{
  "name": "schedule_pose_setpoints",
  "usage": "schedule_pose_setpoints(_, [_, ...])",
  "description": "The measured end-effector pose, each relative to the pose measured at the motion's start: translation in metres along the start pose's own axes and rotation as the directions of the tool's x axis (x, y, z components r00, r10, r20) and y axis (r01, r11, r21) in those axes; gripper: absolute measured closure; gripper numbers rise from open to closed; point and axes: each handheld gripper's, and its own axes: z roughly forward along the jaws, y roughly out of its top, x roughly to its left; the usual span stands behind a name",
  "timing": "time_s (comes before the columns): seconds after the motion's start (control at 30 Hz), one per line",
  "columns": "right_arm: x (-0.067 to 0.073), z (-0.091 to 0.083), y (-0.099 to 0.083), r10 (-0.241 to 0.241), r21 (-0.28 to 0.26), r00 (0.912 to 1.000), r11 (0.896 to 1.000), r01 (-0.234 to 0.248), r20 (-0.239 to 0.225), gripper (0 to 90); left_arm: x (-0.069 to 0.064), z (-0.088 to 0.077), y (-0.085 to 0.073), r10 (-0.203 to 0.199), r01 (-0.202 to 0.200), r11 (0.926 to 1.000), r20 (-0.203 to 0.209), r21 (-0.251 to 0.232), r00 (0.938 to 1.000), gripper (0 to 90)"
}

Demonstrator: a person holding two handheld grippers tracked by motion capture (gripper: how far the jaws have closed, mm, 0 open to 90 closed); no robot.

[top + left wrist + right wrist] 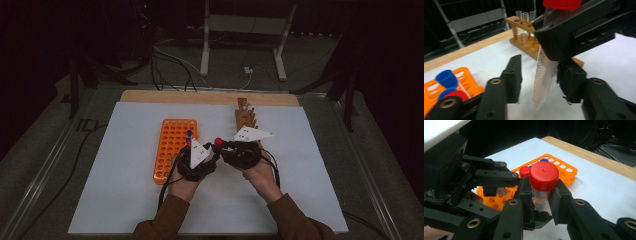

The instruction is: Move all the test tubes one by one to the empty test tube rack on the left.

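- The right gripper (pixel 541 202) has its jaws pinching the red-capped tube (pixel 543 182) just under the cap, holding it in the air above the white tabletop (pixel 125 200), between the orange rack (pixel 172 145) and the wooden rack (pixel 245 117).
- The left gripper (pixel 539 80) has its jaws around the tube's lower, graduated body (pixel 542 77). In the left gripper view there is a clear gap on one side and the other jaw sits close against the tube, so I judge them spread rather than gripping — whether that near jaw touches the plastic I cannot tell.
- Risk — an off-centre closing. If one jaw meets the tube first, it would push the tip sideways and lever the tube in the right gripper's hold, tilting it or slipping it out.
- Risk — a handover let go too soon. The tube's body is smooth and tapers to a point, so a light hold down there could let it slide through and drop to the tabletop.
- Risk — twisting against the cap. With both grippers so close, a small wrist roll could loosen the red cap or knock the two sets of jaws together.
- Risk — the neighbours. The capped tubes in the orange rack — blue (pixel 447 78) and red (pixel 455 96) — stand just beside the left gripper, and a sideways move could clip them.
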Motion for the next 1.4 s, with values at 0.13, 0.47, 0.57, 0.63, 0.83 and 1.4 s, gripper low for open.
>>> schedule_pose_setpoints(0.13, [0.000,0.000,-0.001,0.000,0.006,1.0000,1.000,0.000,0.001,74.1,0.001,-0.001,0.000,0.000,0.000,1.0000,0.024,-0.001,0.9997,67.1])
schedule_pose_setpoints(0.47, [-0.001,0.001,-0.002,-0.003,0.011,1.0000,1.000,0.003,0.002,71.4,0.002,-0.001,-0.002,-0.006,0.007,1.0000,0.060,-0.003,0.9982,74.6])
schedule_pose_setpoints(0.57, [-0.004,0.000,-0.002,0.014,0.002,0.9999,1.000,-0.014,0.004,59.2,0.006,-0.002,-0.003,-0.031,0.031,0.9995,0.060,-0.004,0.9977,74.7])
schedule_pose_setpoints(0.63, [-0.007,-0.002,-0.003,0.030,0.001,0.9995,1.000,-0.030,-0.002,50.0,0.009,-0.003,-0.004,-0.045,0.045,0.9990,0.055,-0.004,0.9975,74.7])
schedule_pose_setpoints(0.83, [-0.016,-0.009,-0.008,0.068,-0.025,0.9968,0.997,-0.067,0.041,26.8,0.018,-0.008,-0.009,-0.070,0.070,0.9975,0.038,-0.003,0.9968,74.7])
schedule_pose_setpoints(1.4, [-0.035,-0.024,-0.032,0.103,-0.040,0.9883,0.994,-0.099,0.113,0.0,0.033,-0.024,-0.017,-0.089,0.089,0.9957,0.029,-0.023,0.9957,74.7])
